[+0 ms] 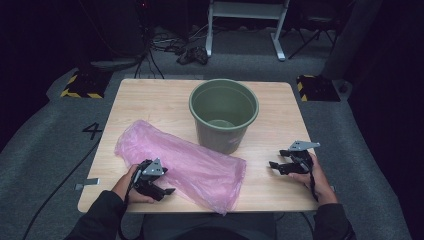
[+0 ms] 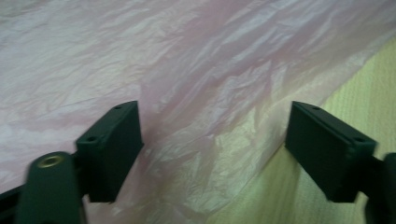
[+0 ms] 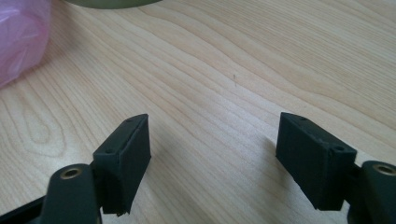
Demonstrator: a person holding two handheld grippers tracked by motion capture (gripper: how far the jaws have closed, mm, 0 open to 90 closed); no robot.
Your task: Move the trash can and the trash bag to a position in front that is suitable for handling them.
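Left gripper view: pink bag [image 2: 196, 84] spread beneath wide-open jaws, ungripped | right gripper [image 1: 280, 166]: jaws wide, empty, above table [image 3: 233, 70]

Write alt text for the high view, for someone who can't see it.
A person holds a claw in each hand at a wooden table: the left claw open at a crumpled pink plastic bag, the right claw open over bare wood. A green bucket stands upright behind the bag.
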